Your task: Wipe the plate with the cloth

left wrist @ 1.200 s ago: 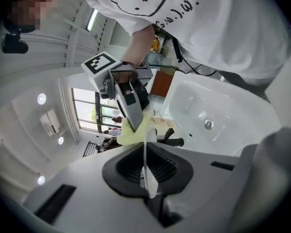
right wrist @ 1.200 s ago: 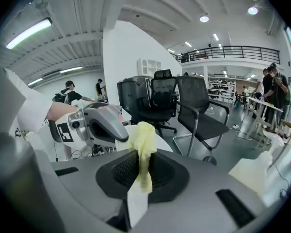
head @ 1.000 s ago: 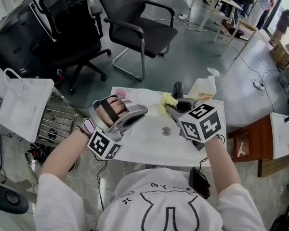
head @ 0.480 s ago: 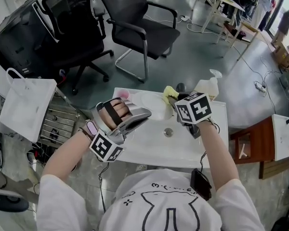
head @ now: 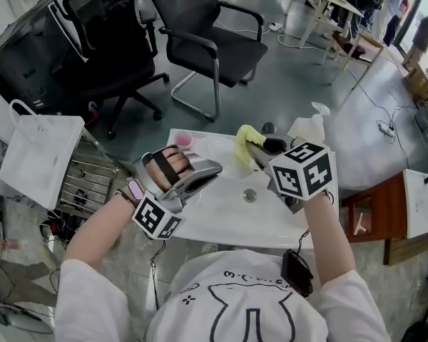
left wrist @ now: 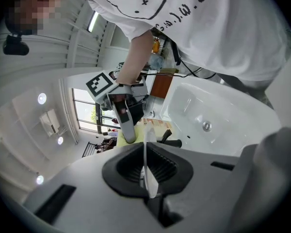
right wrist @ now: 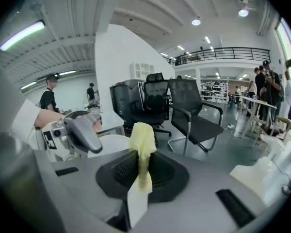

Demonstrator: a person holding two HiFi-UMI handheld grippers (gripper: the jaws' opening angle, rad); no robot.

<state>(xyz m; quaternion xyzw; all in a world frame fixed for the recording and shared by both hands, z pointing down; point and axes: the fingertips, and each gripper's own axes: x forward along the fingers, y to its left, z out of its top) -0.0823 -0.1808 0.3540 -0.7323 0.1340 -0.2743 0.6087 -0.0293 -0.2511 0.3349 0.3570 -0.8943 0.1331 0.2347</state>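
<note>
My left gripper (head: 215,168) is shut on the rim of a white plate (head: 212,150) and holds it above the left side of the white sink (head: 221,216). In the left gripper view the plate (left wrist: 148,165) shows edge-on, pinched between the jaws. The right gripper (head: 252,152) is shut on a yellow cloth (head: 244,142), which sticks up from the jaws just right of the plate. In the right gripper view the cloth (right wrist: 142,142) stands between the jaws, with the plate (right wrist: 110,144) and the left gripper (right wrist: 80,130) close behind it on the left.
The sink's drain (head: 250,194) lies below the grippers. A black faucet (head: 268,129) and a white spray bottle (head: 308,127) stand at the sink's back right, a pink cup (head: 183,140) at its back left. Black office chairs (head: 207,41) and a white bag (head: 39,159) are beyond.
The right gripper with the cloth pushed forward towards the plate, then drew back towards me and rose a little. The left gripper and the plate stayed put.
</note>
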